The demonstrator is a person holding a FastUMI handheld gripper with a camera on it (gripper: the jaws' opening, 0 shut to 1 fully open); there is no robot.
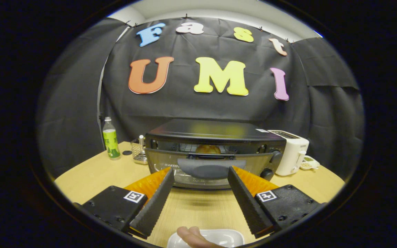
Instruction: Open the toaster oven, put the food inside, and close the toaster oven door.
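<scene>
The toaster oven (215, 151) sits on the desk (91, 172) straight ahead of the tongs (201, 175). Its door (212, 167) is partly ajar, tilted out from the top, and through the gap a rounded brown piece of food (207, 149) rests on the rack inside. With the food already in, the step in hand looks like closing the door; the next move likely calls for bringing the tongs up to the door's handle (211, 167) and pushing it up and back until it seats.

The tongs stand wide apart and hold nothing; their tips flank the handle, and whether they touch the door is hard to tell.

Left of the oven stand a wire rack (138, 150) and, further left, a green-labelled bottle (110, 137). Just right of it is a white toaster (291, 151), with a small dish (308, 163) beyond. Nearer than the oven, below the tongs, a hand (193, 237) rests on a white plate (226, 237).
</scene>
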